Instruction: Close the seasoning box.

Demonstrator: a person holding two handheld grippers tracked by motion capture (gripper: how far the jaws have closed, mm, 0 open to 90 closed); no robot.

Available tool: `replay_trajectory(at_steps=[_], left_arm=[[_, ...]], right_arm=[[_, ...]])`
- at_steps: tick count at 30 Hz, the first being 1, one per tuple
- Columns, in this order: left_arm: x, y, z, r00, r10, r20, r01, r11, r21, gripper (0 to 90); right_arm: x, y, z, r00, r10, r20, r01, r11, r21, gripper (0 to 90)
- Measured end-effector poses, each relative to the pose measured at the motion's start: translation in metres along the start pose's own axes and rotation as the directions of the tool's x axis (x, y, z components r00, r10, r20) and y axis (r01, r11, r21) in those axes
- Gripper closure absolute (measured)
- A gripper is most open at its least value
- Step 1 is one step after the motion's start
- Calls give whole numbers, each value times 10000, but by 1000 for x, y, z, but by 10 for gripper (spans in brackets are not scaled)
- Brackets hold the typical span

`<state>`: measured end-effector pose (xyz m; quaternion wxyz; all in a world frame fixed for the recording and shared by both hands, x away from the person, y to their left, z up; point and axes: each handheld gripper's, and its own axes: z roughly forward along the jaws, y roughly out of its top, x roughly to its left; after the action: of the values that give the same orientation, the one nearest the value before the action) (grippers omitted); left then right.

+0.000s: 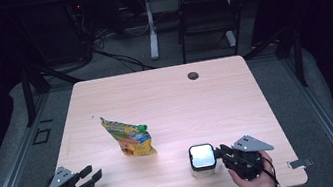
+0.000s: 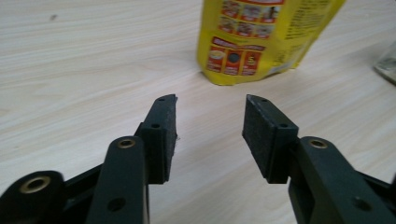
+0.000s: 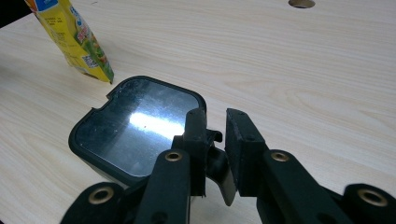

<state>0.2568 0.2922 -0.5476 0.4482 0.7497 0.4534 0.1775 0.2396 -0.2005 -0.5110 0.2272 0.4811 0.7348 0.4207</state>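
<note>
A yellow printed pouch (image 1: 129, 137) with a green cap lies at the table's middle left. In the left gripper view the pouch (image 2: 252, 37) sits just beyond my left gripper (image 2: 211, 105), whose jaws stand apart with bare table between them. That left gripper (image 1: 93, 173) rests near the front left edge. A square clear container with a black-rimmed lid (image 1: 202, 157) stands front right. My right gripper (image 1: 220, 152) is against its right side. In the right gripper view the right gripper (image 3: 215, 116) is shut on a black tab (image 3: 217, 163) at the edge of the lid (image 3: 135, 123).
The light wooden table (image 1: 165, 98) has a round cable hole (image 1: 193, 75) near its far edge. A dark chair (image 1: 207, 11) and a desk leg stand on the floor beyond the table. Open tabletop lies between the pouch and the far edge.
</note>
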Motion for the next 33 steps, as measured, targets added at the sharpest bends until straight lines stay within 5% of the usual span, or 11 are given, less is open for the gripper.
replay_trajectory(at_steps=[3,6,9,18,22,24,29,31,33], left_arm=[[-13,6,0,9976,148,670,-145,9999,-43,600],[-22,10,2,9958,349,847,-345,9994,-58,648],[-39,19,7,9886,474,1432,-472,9989,-47,693],[-72,30,22,9725,1068,2068,-1113,9937,104,810],[-88,39,32,9618,1104,2507,-1133,9936,-30,854],[-102,45,42,9494,1299,2861,-1344,9909,-37,880],[-119,52,55,9361,1522,3171,-1608,9870,10,900],[-132,55,66,9225,1598,3513,-1708,9853,5,900],[-140,57,73,9172,1723,3593,-1885,9820,102,900]], right_arm=[[1,-1,0,9999,120,-59,-120,9999,-81,820],[1,-2,0,9998,160,-78,-160,9999,-57,832],[-2,-2,0,9989,392,-253,-394,9992,-59,840],[-3,-4,0,9976,616,-331,-622,9979,-170,861],[-2,-5,0,9972,683,-319,-691,9973,-249,861],[-2,-5,0,9970,703,-319,-711,9971,-259,861],[-3,-6,0,9962,798,-355,-808,9963,-278,861],[-4,-6,0,9944,941,-472,-956,9950,-305,865],[-4,-6,0,9944,948,-468,-962,9949,-302,865]])
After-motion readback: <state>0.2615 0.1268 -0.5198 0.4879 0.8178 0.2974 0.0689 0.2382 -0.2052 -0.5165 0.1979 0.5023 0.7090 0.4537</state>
